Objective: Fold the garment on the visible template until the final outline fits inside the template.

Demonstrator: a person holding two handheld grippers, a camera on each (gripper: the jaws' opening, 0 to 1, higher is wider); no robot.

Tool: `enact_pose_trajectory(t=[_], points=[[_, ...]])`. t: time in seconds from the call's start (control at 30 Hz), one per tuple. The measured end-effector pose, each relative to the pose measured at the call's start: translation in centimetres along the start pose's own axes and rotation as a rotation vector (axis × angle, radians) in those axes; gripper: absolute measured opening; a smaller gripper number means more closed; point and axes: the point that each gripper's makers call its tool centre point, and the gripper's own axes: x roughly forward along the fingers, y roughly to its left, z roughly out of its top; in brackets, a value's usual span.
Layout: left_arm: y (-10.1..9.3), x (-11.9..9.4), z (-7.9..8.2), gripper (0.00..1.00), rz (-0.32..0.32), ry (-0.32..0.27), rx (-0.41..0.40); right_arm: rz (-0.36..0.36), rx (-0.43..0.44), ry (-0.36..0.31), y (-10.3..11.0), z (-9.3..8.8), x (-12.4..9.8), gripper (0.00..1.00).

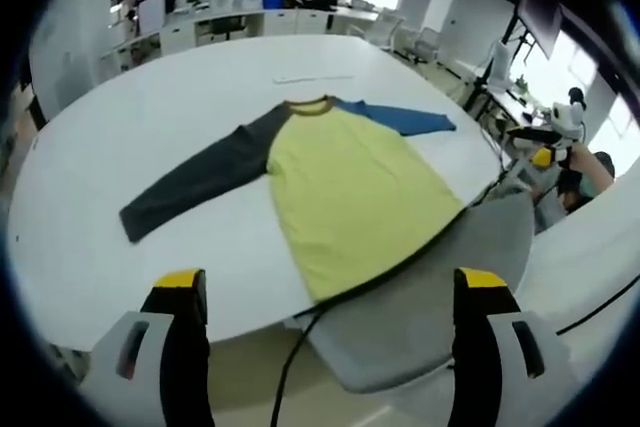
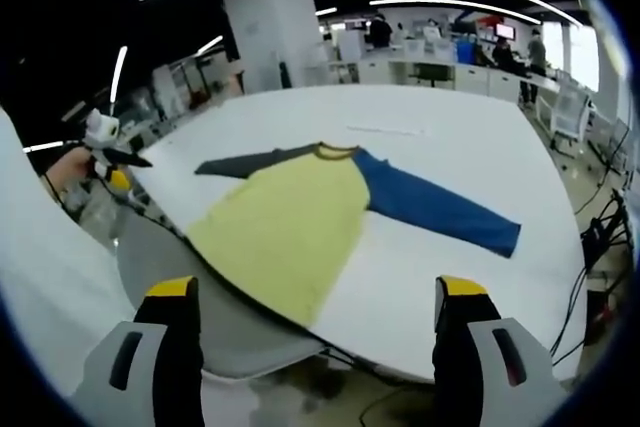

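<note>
A long-sleeved shirt lies flat on the white round table [image 1: 150, 117]. Its body [image 1: 345, 182] is yellow, one sleeve [image 1: 195, 182] is dark grey and the other sleeve [image 1: 400, 119] is blue. My left gripper [image 1: 330, 287] hovers off the table's near edge, open and holding nothing, well short of the hem. In the right gripper view the same shirt [image 2: 290, 217] spreads its blue sleeve [image 2: 440, 209] to the right. My right gripper [image 2: 317, 292] is open and apart from the cloth. Each gripper appears in the other's view, the right gripper [image 1: 545, 142] and the left gripper [image 2: 105, 152].
A grey chair [image 1: 430, 317] stands against the table edge by the shirt's hem, also the grey chair [image 2: 200, 287]. A black cable [image 1: 295, 367] runs along that edge. A thin faint mark [image 1: 315, 77] lies beyond the collar. Desks, chairs and people fill the far room.
</note>
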Motion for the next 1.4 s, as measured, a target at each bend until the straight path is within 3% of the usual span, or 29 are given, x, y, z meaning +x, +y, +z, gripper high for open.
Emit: enact_pose_trajectory(t=[0.8,1.4], points=[[-0.4,1.3,0.4,0.99,-0.006,0.029,-0.004,-0.014,0.023,0.033,-2.6,-0.6,1.6,0.96],[-0.2,3.1,1.8,0.99,-0.022,0.045,-0.004,-0.040,0.062,0.038,-4.6,-0.4,2.2,0.94]])
